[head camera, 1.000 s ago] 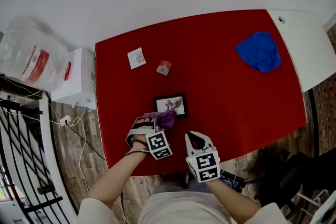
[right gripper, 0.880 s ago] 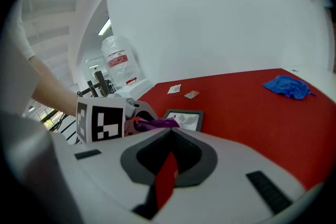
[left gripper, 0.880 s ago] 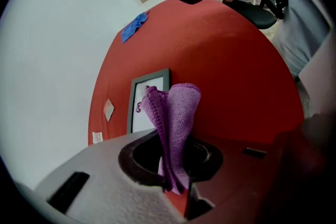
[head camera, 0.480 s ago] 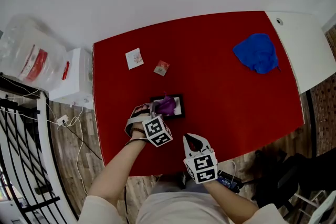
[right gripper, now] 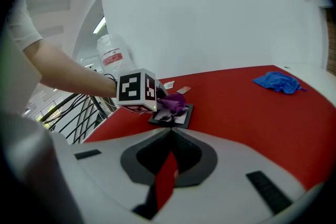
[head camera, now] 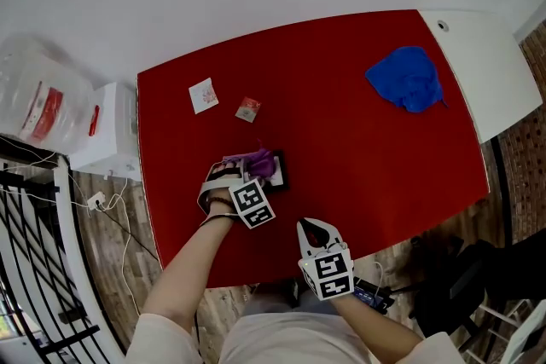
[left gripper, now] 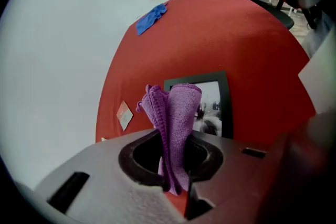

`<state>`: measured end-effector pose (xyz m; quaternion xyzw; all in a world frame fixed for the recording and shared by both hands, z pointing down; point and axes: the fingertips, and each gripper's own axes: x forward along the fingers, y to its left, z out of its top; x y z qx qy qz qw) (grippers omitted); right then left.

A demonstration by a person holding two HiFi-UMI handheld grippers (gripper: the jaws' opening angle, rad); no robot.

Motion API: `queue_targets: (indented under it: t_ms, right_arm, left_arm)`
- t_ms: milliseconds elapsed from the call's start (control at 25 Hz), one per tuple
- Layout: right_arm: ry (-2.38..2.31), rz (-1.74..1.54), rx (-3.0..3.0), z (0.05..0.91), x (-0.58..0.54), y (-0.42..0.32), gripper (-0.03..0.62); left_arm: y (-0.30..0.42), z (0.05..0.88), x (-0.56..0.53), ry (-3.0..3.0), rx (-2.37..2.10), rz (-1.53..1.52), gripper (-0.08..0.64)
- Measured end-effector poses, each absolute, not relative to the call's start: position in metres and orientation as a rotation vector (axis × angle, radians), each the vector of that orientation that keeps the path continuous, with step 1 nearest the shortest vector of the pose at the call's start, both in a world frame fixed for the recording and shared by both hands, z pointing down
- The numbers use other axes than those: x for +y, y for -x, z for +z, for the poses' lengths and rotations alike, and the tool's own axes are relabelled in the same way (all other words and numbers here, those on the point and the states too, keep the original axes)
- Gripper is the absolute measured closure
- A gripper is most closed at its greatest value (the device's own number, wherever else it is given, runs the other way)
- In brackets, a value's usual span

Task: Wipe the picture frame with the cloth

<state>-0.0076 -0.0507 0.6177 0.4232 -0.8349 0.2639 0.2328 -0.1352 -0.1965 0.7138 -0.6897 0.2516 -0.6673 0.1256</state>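
A small black picture frame [head camera: 279, 172] lies flat on the red table [head camera: 358, 141]. My left gripper [head camera: 241, 172] is shut on a folded purple cloth [head camera: 258, 161], which rests on the frame's left part and hides much of it. In the left gripper view the cloth [left gripper: 176, 107] stands up between the jaws, with the frame [left gripper: 224, 105] just beyond it. My right gripper [head camera: 317, 228] hovers at the table's near edge, shut and holding nothing. The right gripper view shows its closed jaws [right gripper: 169, 131] pointing at the cloth [right gripper: 172, 103] and the frame [right gripper: 182, 119].
A crumpled blue cloth [head camera: 408, 78] lies at the table's far right. Two small paper packets [head camera: 202, 95] [head camera: 247, 109] lie beyond the frame. A white surface [head camera: 486, 72] adjoins the table's right end. A white box [head camera: 107, 132] and black railing [head camera: 34, 209] stand left.
My left gripper has slid the purple cloth from the frame's near edge up and left across it. The right gripper has stayed at the table's near edge.
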Motion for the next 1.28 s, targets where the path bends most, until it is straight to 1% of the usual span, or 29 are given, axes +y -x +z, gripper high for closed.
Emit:
queue_targets:
  t_ms: [360, 520, 680, 920, 1080, 1280]
  right_arm:
    - [-1.127, 0.718, -2.323, 0.617, -0.048, 0.018, 0.588]
    - [-1.116, 0.722, -2.327, 0.616, -0.046, 0.022, 0.588]
    - [-1.116, 0.720, -2.330, 0.615, -0.045, 0.022, 0.588]
    - [-1.149, 0.736, -2.315, 0.617, -0.046, 0.010, 0.588]
    - [-1.174, 0.750, -2.300, 0.620, -0.046, 0.000, 0.588]
    - [-1.205, 0.767, -2.281, 0.624, -0.050, -0.012, 0.588]
  left_arm:
    - [0.120, 0.717, -0.117, 2.080, 0.559, -1.978, 0.499]
    - [0.120, 0.716, -0.106, 2.066, 0.537, -1.974, 0.499]
    - [0.118, 0.707, -0.119, 2.080, 0.600, -1.938, 0.499]
    - [0.121, 0.696, -0.187, 2.045, 0.800, -1.906, 0.499]
    - [0.123, 0.706, -0.205, 1.992, 0.807, -1.942, 0.499]
    - [0.121, 0.715, -0.203, 1.992, 0.782, -1.959, 0.499]
